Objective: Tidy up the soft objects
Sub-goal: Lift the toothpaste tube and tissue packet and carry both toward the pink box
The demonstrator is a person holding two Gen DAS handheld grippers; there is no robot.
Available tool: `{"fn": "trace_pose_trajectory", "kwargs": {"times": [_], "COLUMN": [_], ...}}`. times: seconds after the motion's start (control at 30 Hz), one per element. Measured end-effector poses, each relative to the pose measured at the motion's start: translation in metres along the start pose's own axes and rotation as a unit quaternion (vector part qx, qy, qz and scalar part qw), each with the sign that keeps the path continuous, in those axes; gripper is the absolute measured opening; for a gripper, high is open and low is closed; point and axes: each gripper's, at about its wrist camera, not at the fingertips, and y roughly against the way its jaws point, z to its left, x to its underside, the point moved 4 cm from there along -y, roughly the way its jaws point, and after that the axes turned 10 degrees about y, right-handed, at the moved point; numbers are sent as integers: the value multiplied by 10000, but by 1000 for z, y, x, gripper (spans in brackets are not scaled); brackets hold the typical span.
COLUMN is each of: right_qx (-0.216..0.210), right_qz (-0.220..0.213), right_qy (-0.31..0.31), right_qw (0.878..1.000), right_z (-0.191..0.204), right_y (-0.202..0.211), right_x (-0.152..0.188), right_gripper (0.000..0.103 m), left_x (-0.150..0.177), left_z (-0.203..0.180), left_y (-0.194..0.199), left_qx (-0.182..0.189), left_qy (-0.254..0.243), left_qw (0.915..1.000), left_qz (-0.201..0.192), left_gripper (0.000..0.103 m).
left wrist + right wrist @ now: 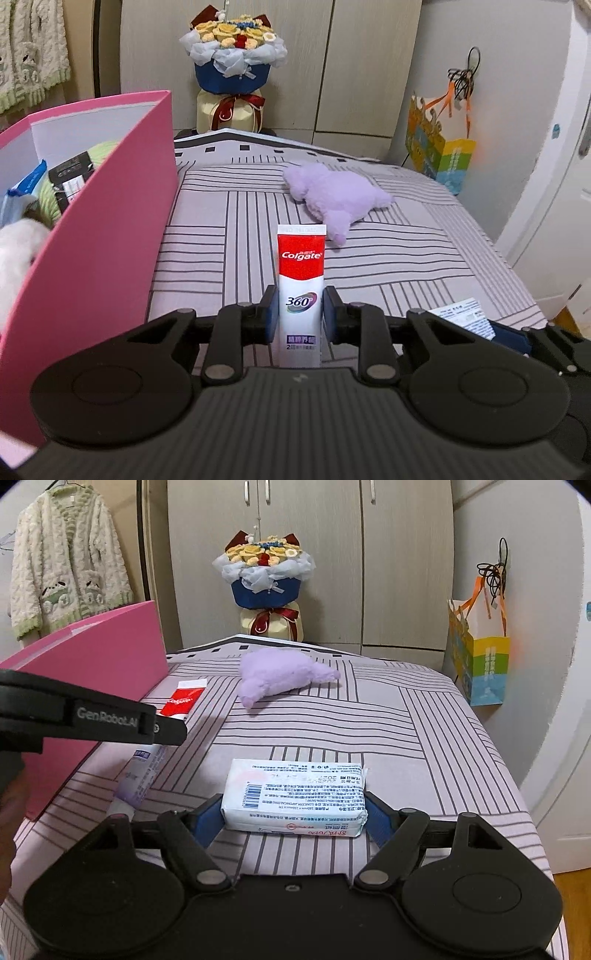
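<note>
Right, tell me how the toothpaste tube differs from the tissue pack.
The toothpaste tube is slim and long, red over white; the tissue pack is a wide, squat block, white with blue print. The tube sits lengthwise between the left tongs, which are nearly closed on it; the pack lies crosswise between the right tongs, which stand much wider. Both are squashy packaged goods gripped above the striped bed cover.

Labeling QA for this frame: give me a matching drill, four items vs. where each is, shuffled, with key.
1. toothpaste tube
2. tissue pack
3. purple plush
4. green yarn

A. inside the pink box
B. between the right tongs
C. lying loose on the striped bed cover
D. between the left tongs

Pairs: 1-D, 2-B, 3-C, 4-A
</note>
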Motion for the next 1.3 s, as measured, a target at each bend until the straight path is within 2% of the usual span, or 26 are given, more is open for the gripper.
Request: {"fn": "trace_pose_trajectory", "kwargs": {"times": [0.3, 0.6, 0.7, 0.8, 1.0, 1.17, 1.3], "right_qx": [-98, -274, -248, -90, 36, -1, 37], "right_qz": [-110, -38, -16, 26, 56, 35, 30], "right_qy": [74, 298, 326, 292, 236, 254, 203], "right_qw": [9999, 9992, 9992, 9995, 9997, 9997, 9998], "right_z": [9, 18, 19, 14, 5, 5, 4], "right_y": [20, 37, 38, 36, 37, 36, 35], "right_x": [1, 5, 7, 8, 9, 9, 10], "right_gripper": [81, 81, 81, 81, 81, 81, 81], "left_x": [8, 17, 19, 22, 24, 28, 33], "left_z": [11, 20, 18, 11, 7, 3, 0], "left_y": [27, 45, 38, 31, 30, 26, 19], "left_qx": [653, 1041, 980, 863, 798, 766, 559], "left_qy": [293, 390, 302, -34, -360, -692, -1060], "left_qw": [9974, 9938, 9945, 9954, 9954, 9930, 9900], "left_qz": [-21, 72, 230, 404, 393, 579, 737], "left_gripper": [24, 24, 24, 24, 24, 24, 24]}}
